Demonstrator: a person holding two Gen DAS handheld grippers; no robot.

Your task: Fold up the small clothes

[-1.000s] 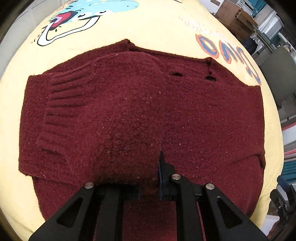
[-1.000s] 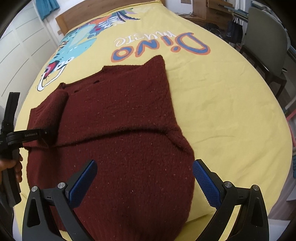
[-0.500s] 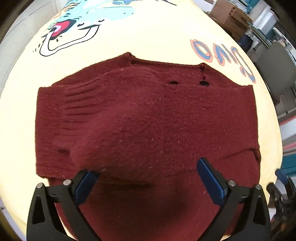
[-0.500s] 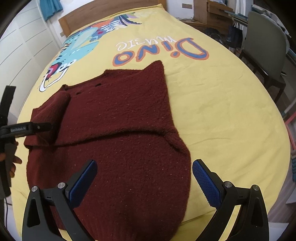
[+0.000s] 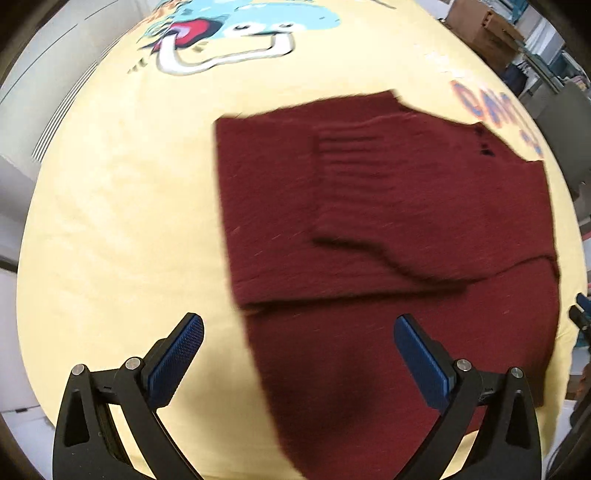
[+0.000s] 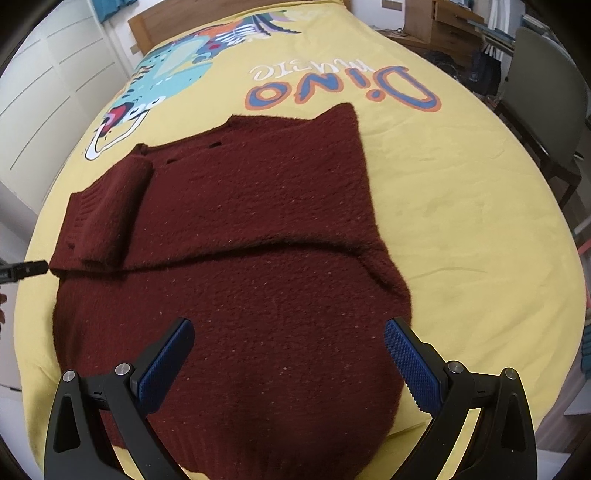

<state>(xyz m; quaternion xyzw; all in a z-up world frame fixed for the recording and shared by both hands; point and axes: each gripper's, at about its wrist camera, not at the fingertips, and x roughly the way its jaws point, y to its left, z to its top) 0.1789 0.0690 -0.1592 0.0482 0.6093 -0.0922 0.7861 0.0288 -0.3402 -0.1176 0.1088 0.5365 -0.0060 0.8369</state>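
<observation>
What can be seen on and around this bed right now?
sweater: one, dark red, lying on the bedspread, sleeves folded in
bedspread: one, yellow with a dinosaur print and "Dino" lettering, under the sweater
headboard: one, wooden, far end
chair: one, grey-green, right of the bed
cardboard box: one, brown, beside the bed
left gripper: one, black with blue fingers, open, empty
right gripper: one, black with blue fingers, open, over the sweater's near end

One maroon sweater (image 6: 236,258) on one yellow bedspread (image 6: 461,221). Two sleeves folded across body. Two small holes near neckline. Two grippers: left gripper (image 5: 298,363), right gripper (image 6: 289,363). One grey chair (image 6: 546,92).
</observation>
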